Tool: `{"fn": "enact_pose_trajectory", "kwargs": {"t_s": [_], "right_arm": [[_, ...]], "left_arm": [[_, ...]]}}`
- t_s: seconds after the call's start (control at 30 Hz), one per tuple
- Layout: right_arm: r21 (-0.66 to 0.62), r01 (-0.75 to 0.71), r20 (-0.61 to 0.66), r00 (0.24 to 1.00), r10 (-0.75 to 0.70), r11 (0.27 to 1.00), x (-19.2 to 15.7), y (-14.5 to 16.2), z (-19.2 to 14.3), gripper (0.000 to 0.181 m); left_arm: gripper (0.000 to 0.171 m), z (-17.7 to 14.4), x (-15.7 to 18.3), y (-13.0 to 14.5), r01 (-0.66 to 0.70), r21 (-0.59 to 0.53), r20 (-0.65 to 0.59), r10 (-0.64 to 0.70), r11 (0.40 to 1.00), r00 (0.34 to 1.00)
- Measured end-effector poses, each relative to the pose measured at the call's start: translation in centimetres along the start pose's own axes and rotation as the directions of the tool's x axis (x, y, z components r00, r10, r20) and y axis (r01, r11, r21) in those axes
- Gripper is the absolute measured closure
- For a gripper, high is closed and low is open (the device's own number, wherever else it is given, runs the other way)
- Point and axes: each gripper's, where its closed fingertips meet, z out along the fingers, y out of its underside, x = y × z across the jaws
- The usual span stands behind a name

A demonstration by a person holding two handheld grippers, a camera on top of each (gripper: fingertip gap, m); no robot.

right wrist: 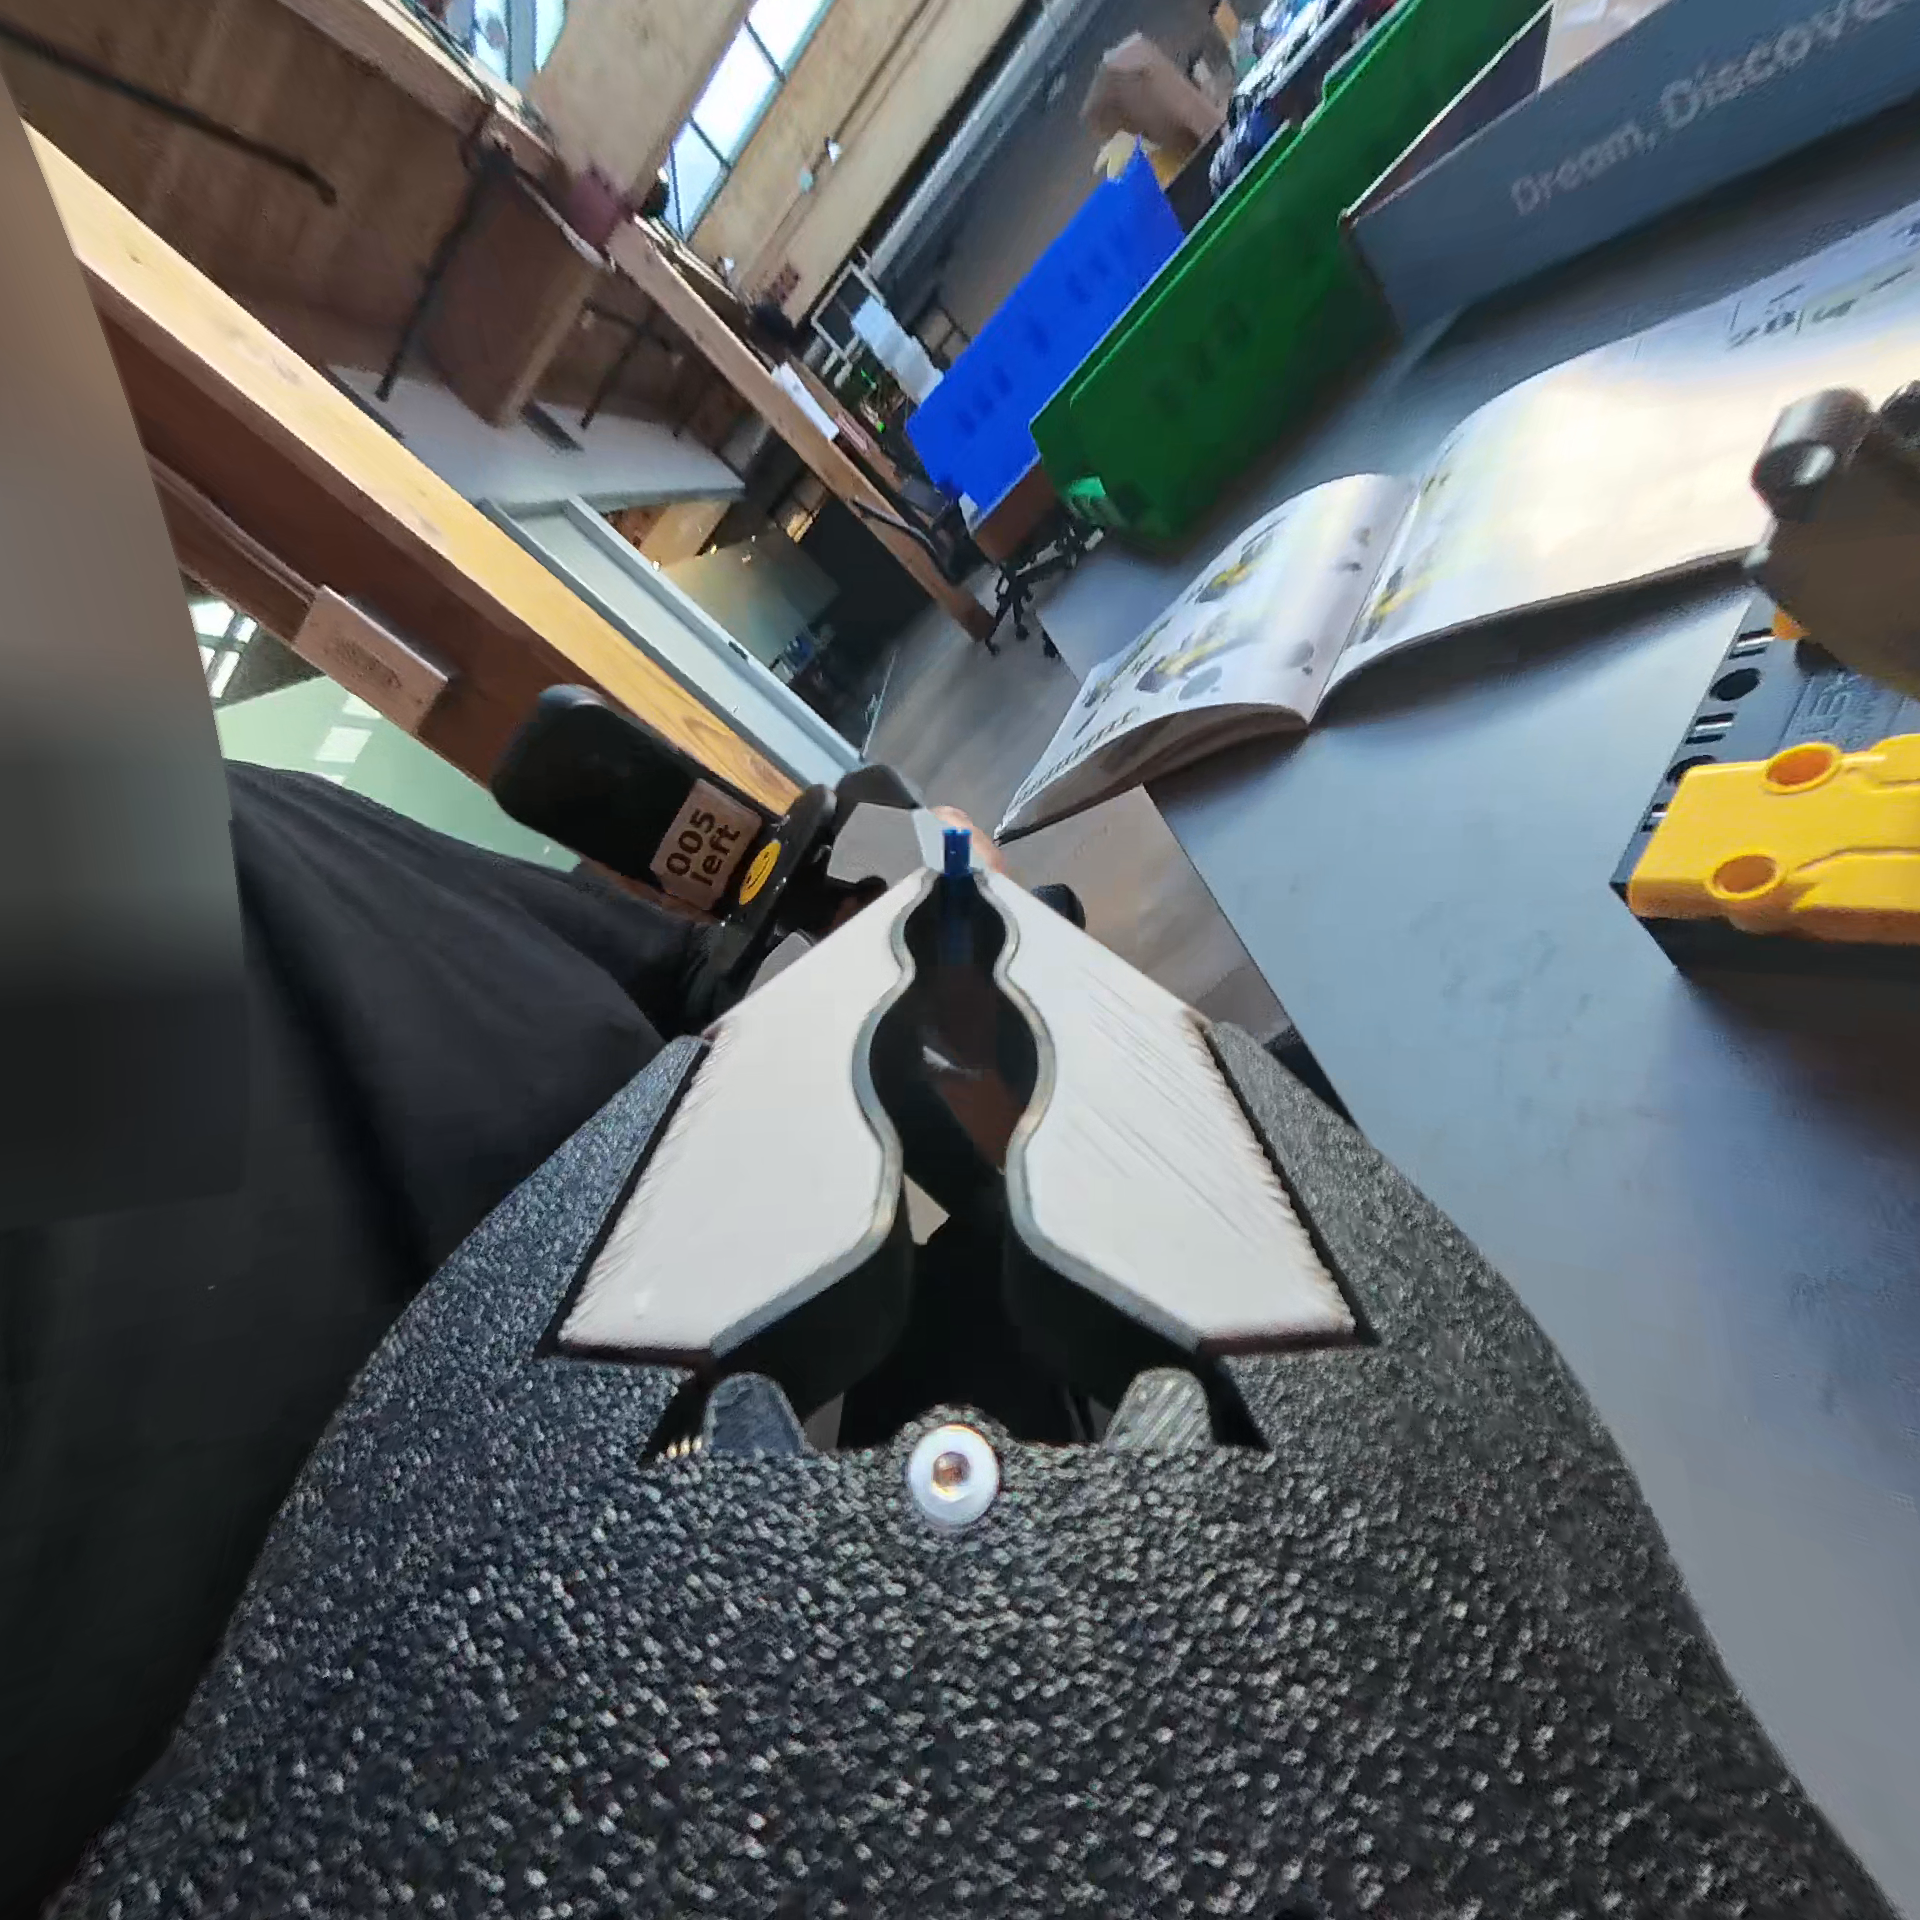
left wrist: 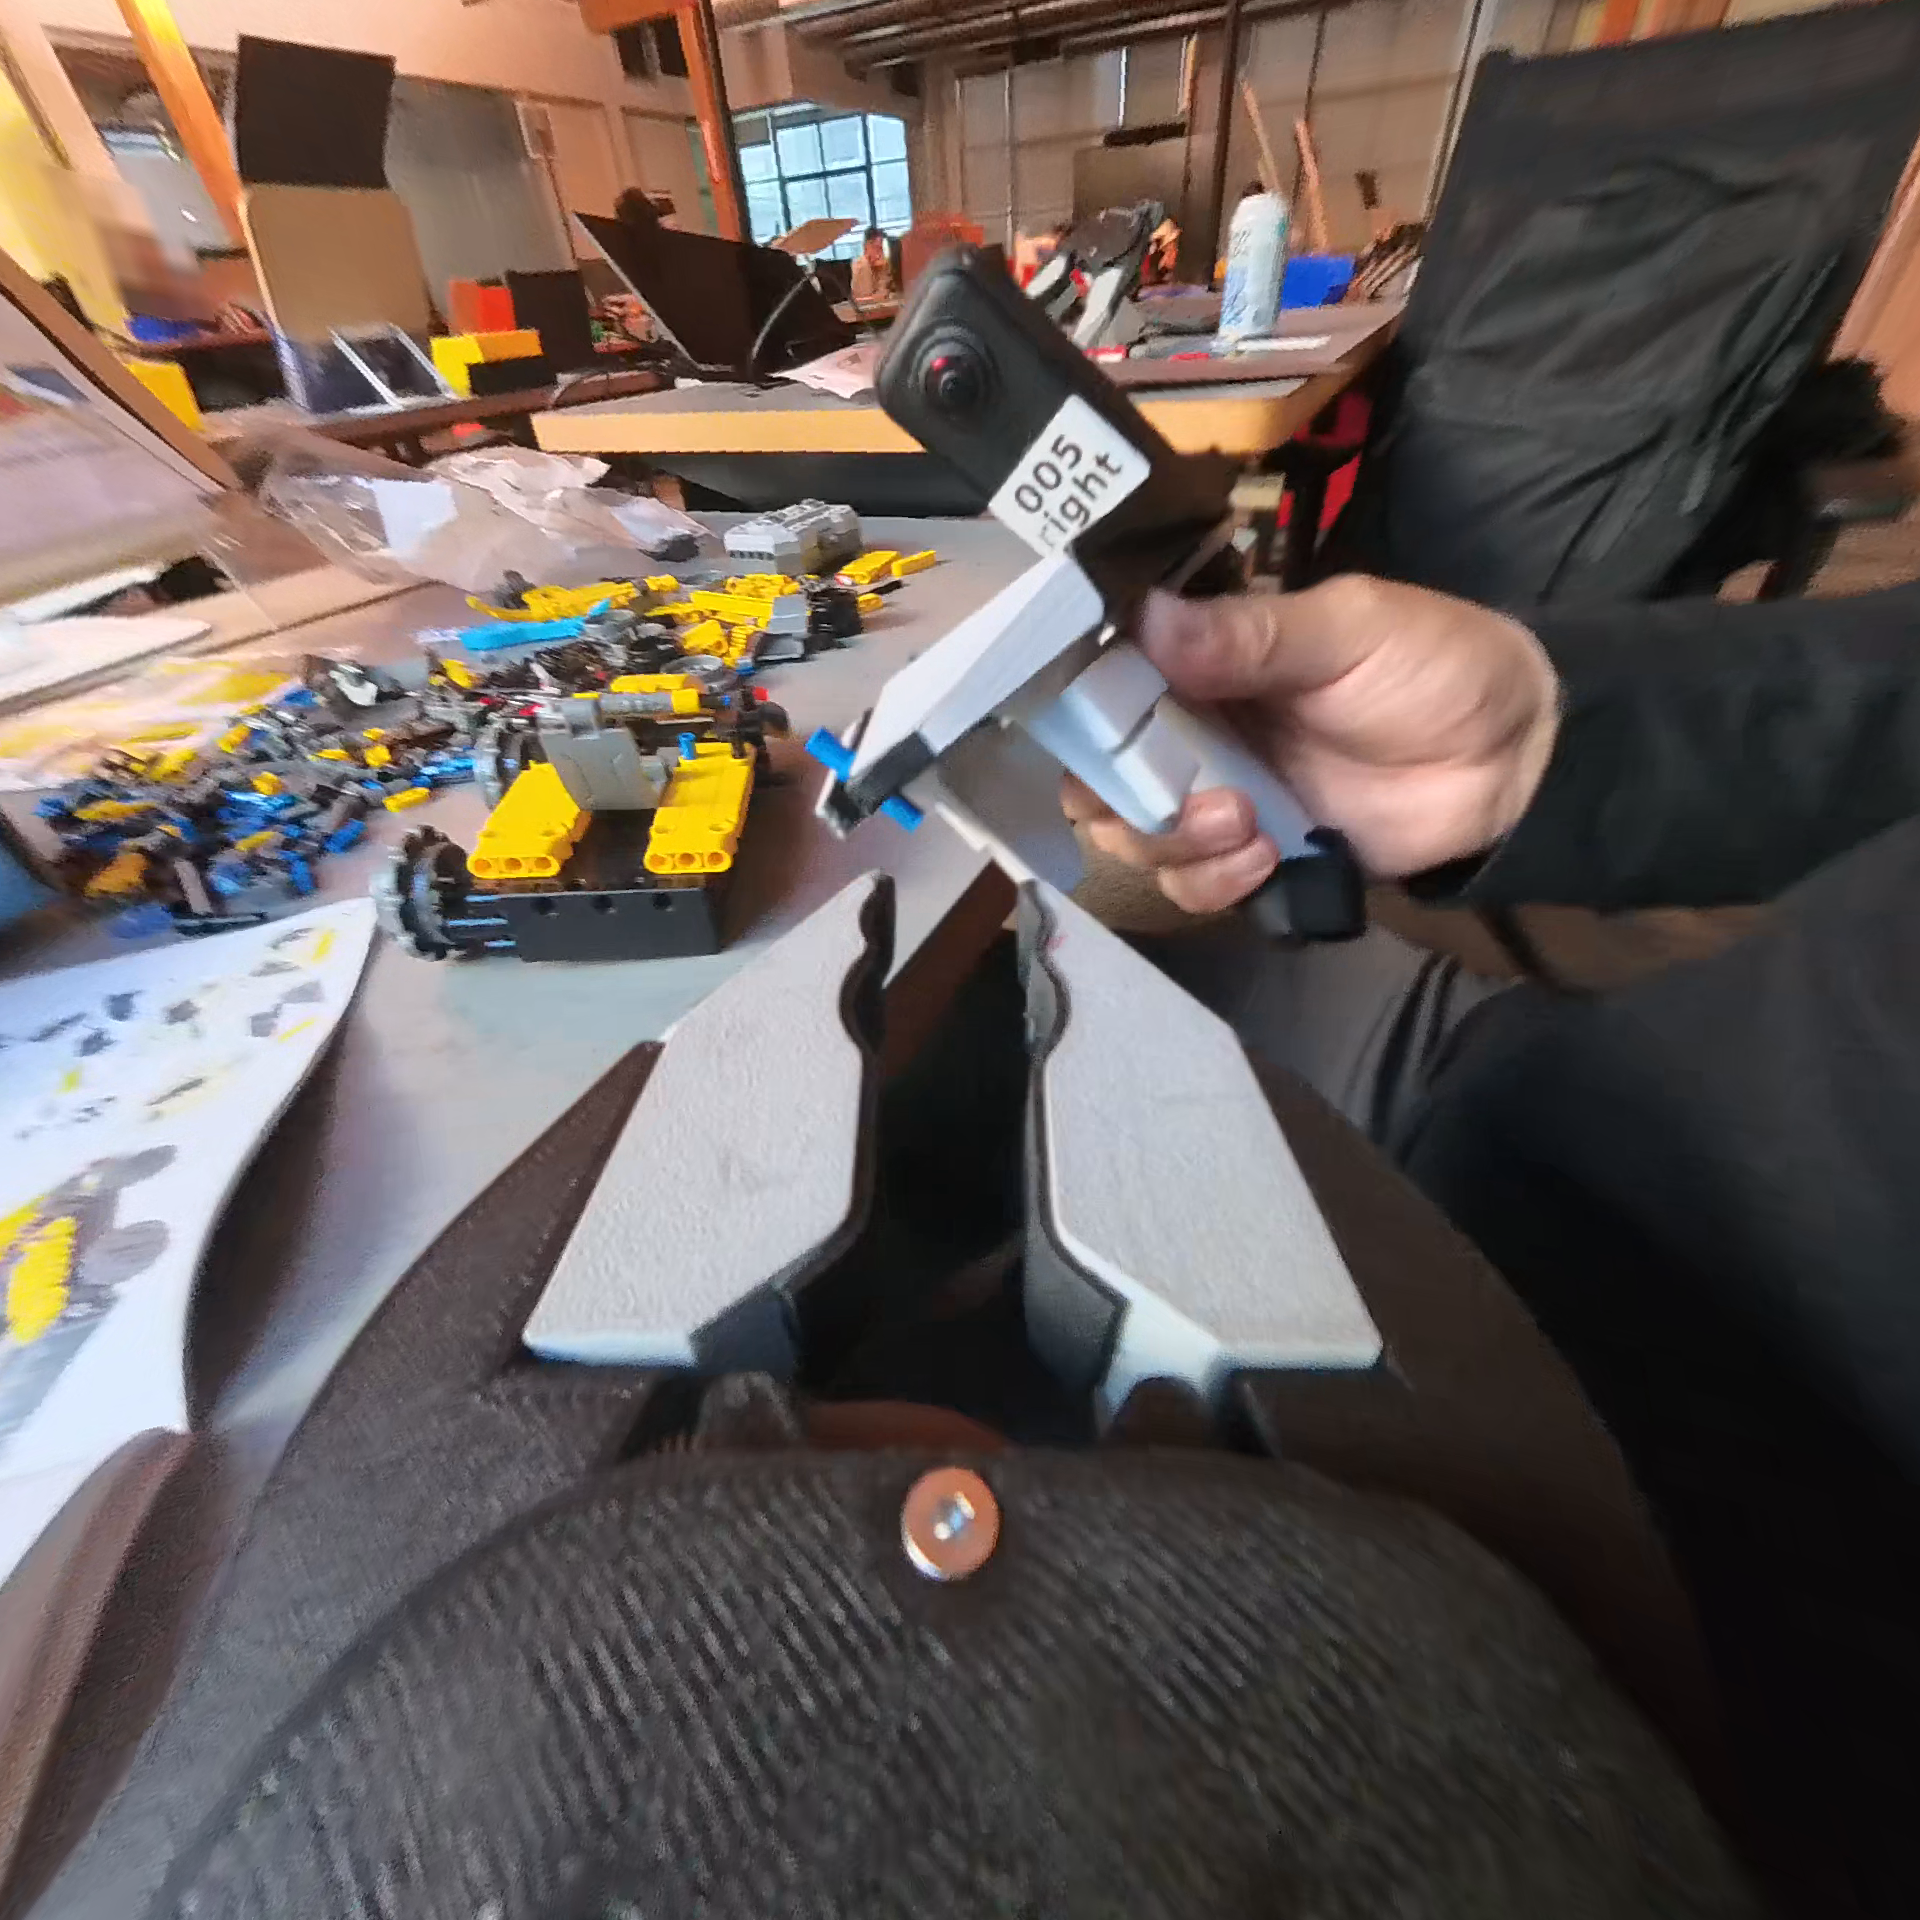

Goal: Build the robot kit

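My right gripper (right wrist: 956, 883) is shut on a small blue pin (right wrist: 956, 857), which sticks out past its tips. In the left wrist view a hand (left wrist: 1351, 727) holds that right gripper (left wrist: 857, 790) above the table's near edge, with the blue pin (left wrist: 828, 748) crosswise in its tips. My left gripper (left wrist: 951, 904) is open and empty, its tips just below and short of the right gripper's tips. The left gripper's black camera (right wrist: 613, 790) shows just beyond the pin. A part-built yellow and black brick model (left wrist: 613, 831) stands on the grey table (left wrist: 468, 1039), left of both grippers.
A heap of loose yellow, blue and black pieces (left wrist: 312, 769) lies behind the model, with clear plastic bags (left wrist: 468, 520) farther back. An open instruction booklet (right wrist: 1351, 603) lies at the table's left. Green (right wrist: 1216, 343) and blue (right wrist: 1039, 332) bins and a box (right wrist: 1621, 156) stand beyond it. My two grippers' fingertips are within a few centimetres of each other.
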Motion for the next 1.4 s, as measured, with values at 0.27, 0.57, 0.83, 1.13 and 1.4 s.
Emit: {"fn": "enact_pose_trajectory", "kwargs": {"t_s": [0.27, 0.57, 0.83, 1.13, 1.4], "right_arm": [[0.038, 0.034, 0.014, 0.999, -0.035, 0.999, -0.1, 0.5, 1.0, 0.176], [0.098, 0.117, -0.029, 0.993, -0.115, 0.988, 0.4, 0.6, 1.1, 0.176], [0.13, 0.191, -0.06, 0.981, -0.185, 0.973, 0.4, 0.5, 1.5, 0.176], [0.188, 0.113, -0.023, 0.994, -0.111, 0.976, 0.5, -0.4, 1.0, 0.176], [0.153, 0.134, -0.039, 0.991, -0.129, 0.979, 0.8, 0.4, 1.3, 0.176]], "left_arm": [[0.167, -0.2, -0.8, -0.7, 0.186, 0.063, -0.016, -0.185, 0.981, 0.983], [0.169, -0.3, -1.2, -0.5, 0.327, 0.063, -0.073, -0.322, 0.943, 0.944], [0.168, -0.4, -1.5, -0.5, 0.448, 0.068, -0.129, -0.438, 0.891, 0.89], [0.164, -0.3, -1.6, -0.1, 0.454, 0.048, -0.122, -0.446, 0.89, 0.887], [0.169, -0.3, -1.6, -0.3, 0.451, 0.058, -0.129, -0.441, 0.891, 0.888]]}}
